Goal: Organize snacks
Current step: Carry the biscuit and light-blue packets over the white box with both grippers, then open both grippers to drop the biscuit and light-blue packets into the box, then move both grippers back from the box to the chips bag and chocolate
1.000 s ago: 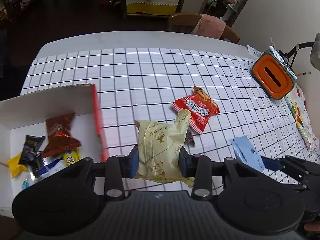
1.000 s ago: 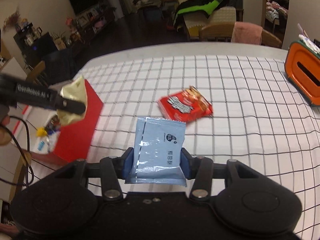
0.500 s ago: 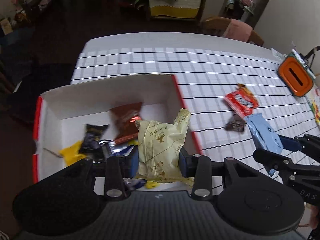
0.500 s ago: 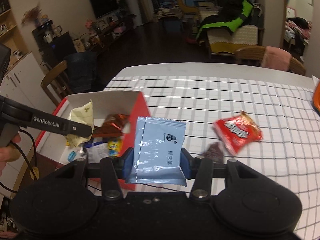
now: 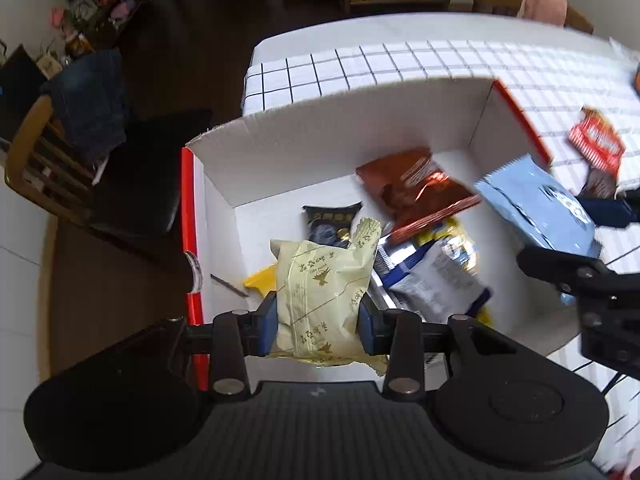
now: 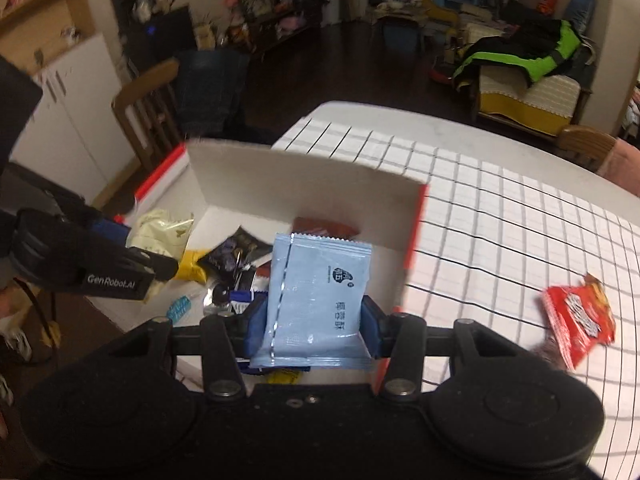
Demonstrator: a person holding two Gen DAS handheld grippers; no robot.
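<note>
My left gripper (image 5: 318,328) is shut on a pale yellow snack packet (image 5: 320,292) and hangs over the open white box with red sides (image 5: 320,136). Several snacks lie in the box, among them a brown packet (image 5: 416,188), a dark one (image 5: 330,224) and a silver-blue one (image 5: 432,276). My right gripper (image 6: 312,328) is shut on a light blue packet (image 6: 320,300) above the box's near right corner; the same blue packet (image 5: 536,208) shows at the right of the left wrist view. A red packet (image 6: 576,316) lies on the checked tablecloth (image 6: 500,216).
A small dark wrapper (image 5: 600,184) lies beside the red packet (image 5: 596,144) on the cloth. A wooden chair (image 6: 148,112) with dark clothing stands past the table's left edge. The box (image 6: 304,196) sits at the table's left corner, with floor beyond it.
Both grippers have swung left from over the cloth to over the box, each keeping its packet. The red packet on the cloth is now far off to the right.
</note>
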